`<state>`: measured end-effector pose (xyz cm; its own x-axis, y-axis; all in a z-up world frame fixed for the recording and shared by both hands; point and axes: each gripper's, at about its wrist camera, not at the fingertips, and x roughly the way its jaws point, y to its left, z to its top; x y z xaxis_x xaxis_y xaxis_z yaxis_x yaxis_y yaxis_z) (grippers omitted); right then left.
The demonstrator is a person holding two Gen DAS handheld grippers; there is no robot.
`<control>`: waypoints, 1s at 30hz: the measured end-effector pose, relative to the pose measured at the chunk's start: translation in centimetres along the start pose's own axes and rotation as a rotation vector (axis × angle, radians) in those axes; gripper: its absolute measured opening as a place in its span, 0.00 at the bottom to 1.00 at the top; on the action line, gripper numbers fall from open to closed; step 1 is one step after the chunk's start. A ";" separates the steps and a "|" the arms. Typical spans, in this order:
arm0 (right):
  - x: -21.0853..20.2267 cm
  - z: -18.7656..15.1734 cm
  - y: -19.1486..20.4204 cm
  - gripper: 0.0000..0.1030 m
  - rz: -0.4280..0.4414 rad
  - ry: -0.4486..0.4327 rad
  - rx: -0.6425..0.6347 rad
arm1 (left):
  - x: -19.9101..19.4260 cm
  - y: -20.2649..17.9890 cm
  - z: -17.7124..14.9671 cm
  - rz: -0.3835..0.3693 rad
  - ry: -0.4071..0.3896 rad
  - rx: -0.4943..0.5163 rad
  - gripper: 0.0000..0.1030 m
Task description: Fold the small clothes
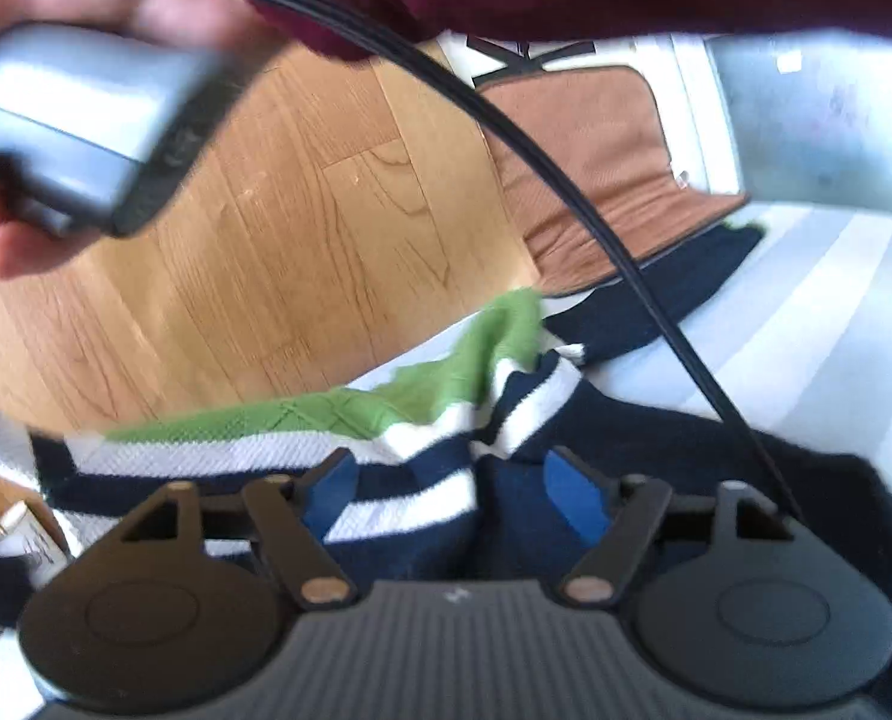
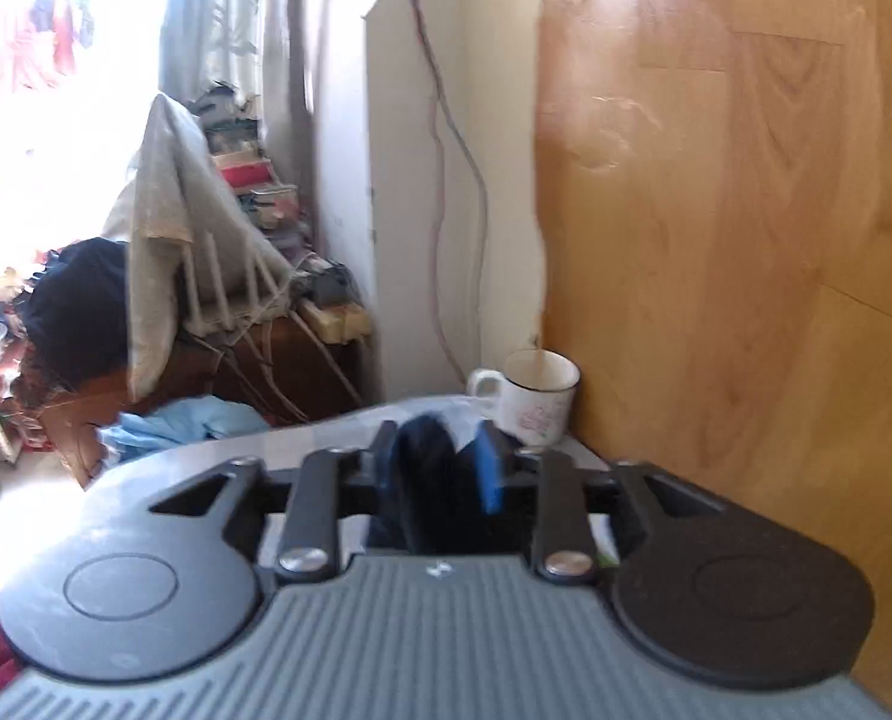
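Clearly, our left gripper (image 1: 455, 495) stood released over the striped sweater (image 1: 386, 456) lying on the white bed (image 1: 806, 312); our right gripper (image 2: 440, 468) had dark cloth (image 2: 431, 480) between its fingers, grip uncertain, near a mug (image 2: 536, 396).

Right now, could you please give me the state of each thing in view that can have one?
Sweater: rumpled, not yet folded, spread between the left gripper's pads.
Left gripper: open; pads clear of the cloth.
Right gripper: dark cloth between its pads; grip unclear.
Mug: upright against the wooden panel; contents not visible.
Cushion: lying flat beyond the sweater.
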<state>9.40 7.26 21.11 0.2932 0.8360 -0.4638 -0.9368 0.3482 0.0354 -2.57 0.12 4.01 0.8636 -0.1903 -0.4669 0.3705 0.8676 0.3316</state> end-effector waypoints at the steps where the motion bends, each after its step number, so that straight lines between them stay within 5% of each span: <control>1: 0.1 -0.6 0.2 0.69 -0.048 0.015 -0.034 | -0.4 0.5 -0.3 -0.008 0.007 -0.018 0.71; 8: -4.7 -6.1 -7.1 0.68 -0.241 0.083 0.030 | -0.9 9.1 -3.2 -0.062 0.096 -0.274 0.72; 13: -7.2 -12.0 -15.2 0.68 -0.508 0.217 0.179 | 0.1 20.7 -2.5 0.050 0.099 -0.544 0.74; 16: -7.8 -15.7 -20.0 0.69 -0.606 0.273 0.344 | 4.4 24.7 -1.4 0.073 0.189 -0.556 0.67; 21: -7.2 -20.3 -24.0 0.71 -0.602 0.312 0.457 | 13.2 24.1 -1.1 -0.039 0.354 -0.441 0.65; 25: -5.0 -22.1 -25.4 0.77 -0.489 0.324 0.490 | 16.7 22.4 -1.6 -0.201 0.425 -0.463 0.68; 26: -4.3 -22.6 -25.6 0.80 -0.459 0.337 0.494 | 17.0 21.6 -1.5 -0.215 0.428 -0.447 0.63; 28: -2.1 -23.0 -25.1 0.70 -0.426 0.379 0.497 | 17.2 19.8 -1.0 -0.146 0.435 -0.361 0.44; 29: -1.9 -23.2 -24.5 0.54 -0.426 0.356 0.483 | 17.4 19.3 -0.6 -0.094 0.440 -0.317 0.24; 30: -1.9 -23.0 -23.9 0.16 -0.413 0.330 0.454 | 17.4 19.2 -0.5 -0.058 0.449 -0.303 0.10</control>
<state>26.78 -12.43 0.76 0.4677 0.4492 -0.7612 -0.5675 0.8129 0.1311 19.36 13.76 1.84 0.5893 -0.0842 -0.8035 0.2400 0.9679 0.0747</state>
